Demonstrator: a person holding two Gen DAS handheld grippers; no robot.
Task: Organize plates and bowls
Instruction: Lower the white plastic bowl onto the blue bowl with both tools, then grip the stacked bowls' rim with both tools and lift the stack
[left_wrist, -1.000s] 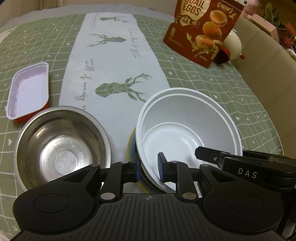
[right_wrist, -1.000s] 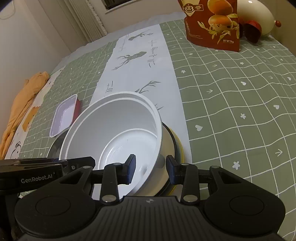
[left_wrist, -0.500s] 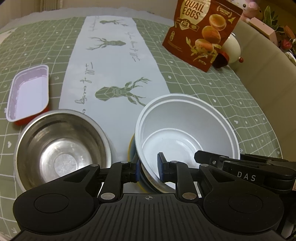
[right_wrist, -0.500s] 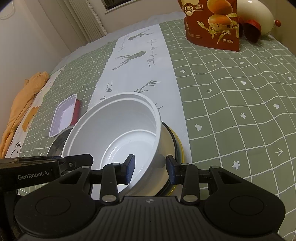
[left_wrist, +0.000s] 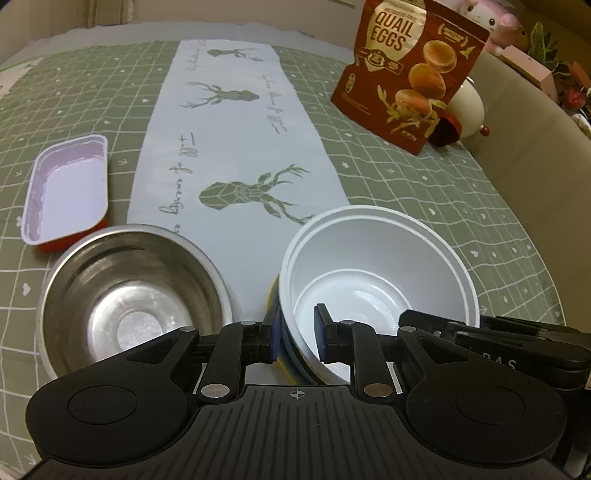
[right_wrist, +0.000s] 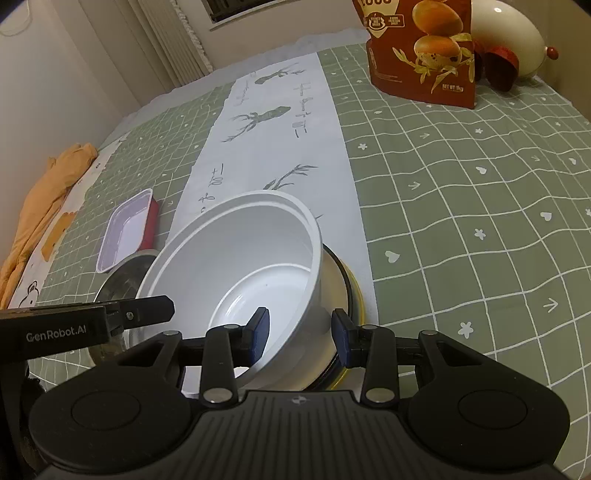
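Note:
A white plastic bowl (left_wrist: 376, 280) (right_wrist: 240, 266) sits tilted over a yellow-rimmed plate (right_wrist: 356, 295) whose edge shows at the bowl's left (left_wrist: 274, 301). My left gripper (left_wrist: 297, 332) is shut on the bowl's near rim, one pad inside and one outside. It shows as a black finger (right_wrist: 140, 314) in the right wrist view. My right gripper (right_wrist: 299, 334) is shut on the bowl's wall from the other side, and reaches in from the right (left_wrist: 480, 332) in the left wrist view. An empty steel bowl (left_wrist: 133, 306) (right_wrist: 122, 273) stands just left of the white one.
A red tray with a pale inside (left_wrist: 66, 188) (right_wrist: 127, 229) lies beyond the steel bowl. A quail-egg bag (left_wrist: 410, 74) (right_wrist: 421, 48) stands at the back right beside a white egg-shaped object (left_wrist: 467, 110). An orange cloth (right_wrist: 48, 192) lies at the table's far left edge.
The white bowl sits slightly lower and smaller in the left wrist view. Both grippers keep their hold on it, and nothing else has moved.

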